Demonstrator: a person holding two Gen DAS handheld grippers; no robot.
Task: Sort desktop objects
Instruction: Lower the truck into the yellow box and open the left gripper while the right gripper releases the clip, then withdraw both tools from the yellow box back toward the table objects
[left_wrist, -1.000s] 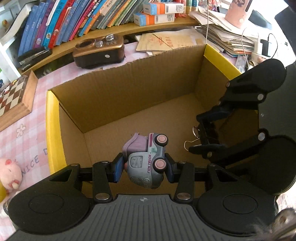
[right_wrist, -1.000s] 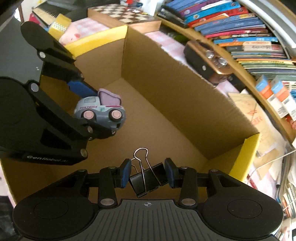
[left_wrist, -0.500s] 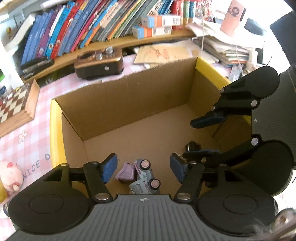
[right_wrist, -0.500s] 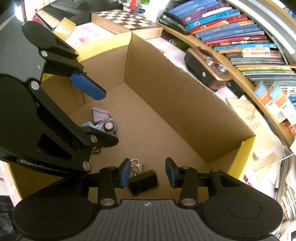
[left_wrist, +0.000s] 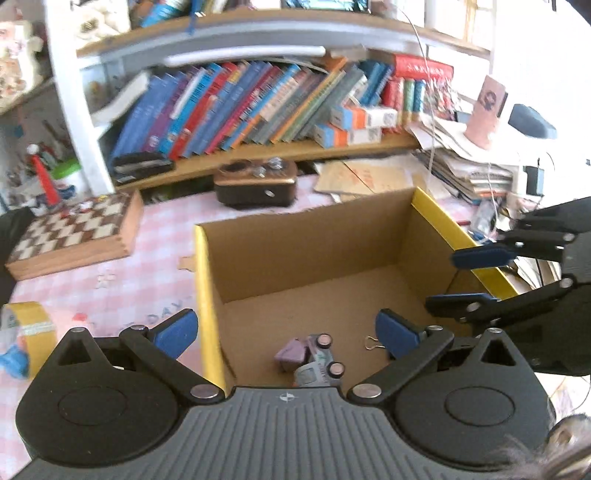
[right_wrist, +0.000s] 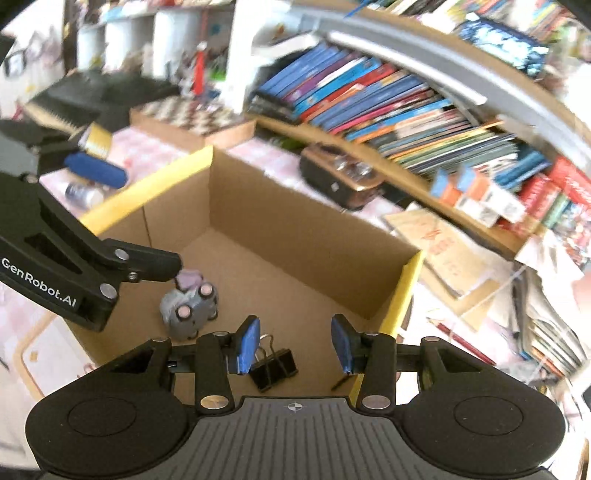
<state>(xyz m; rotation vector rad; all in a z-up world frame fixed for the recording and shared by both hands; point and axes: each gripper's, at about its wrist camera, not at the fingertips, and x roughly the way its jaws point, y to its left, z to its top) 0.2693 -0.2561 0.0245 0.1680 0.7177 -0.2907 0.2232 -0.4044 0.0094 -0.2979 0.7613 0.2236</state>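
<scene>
A grey and purple toy truck (left_wrist: 312, 360) (right_wrist: 190, 306) lies on its side on the floor of the yellow-rimmed cardboard box (left_wrist: 207, 295) (right_wrist: 147, 188). A black binder clip (right_wrist: 273, 365) rests on the box floor to its right; in the left wrist view only the clip's wire handle (left_wrist: 372, 341) shows. My left gripper (left_wrist: 287, 332) (right_wrist: 125, 218) hovers above the truck, its jaws opening wide with nothing between them. My right gripper (right_wrist: 293, 345) (left_wrist: 469, 280) hangs open above the clip, pads clear of it.
A wooden chessboard case (left_wrist: 77, 229) and a yellow tape roll (left_wrist: 29, 325) sit left of the box on the pink checked cloth. A brown radio-like device (left_wrist: 258, 181) stands behind it under a shelf of books (left_wrist: 258, 107). Stacked papers (left_wrist: 461, 166) crowd the right.
The left gripper let go of the toy truck and the right let go of the binder clip; both now lie on the box floor. Both grippers rose and their jaws spread.
</scene>
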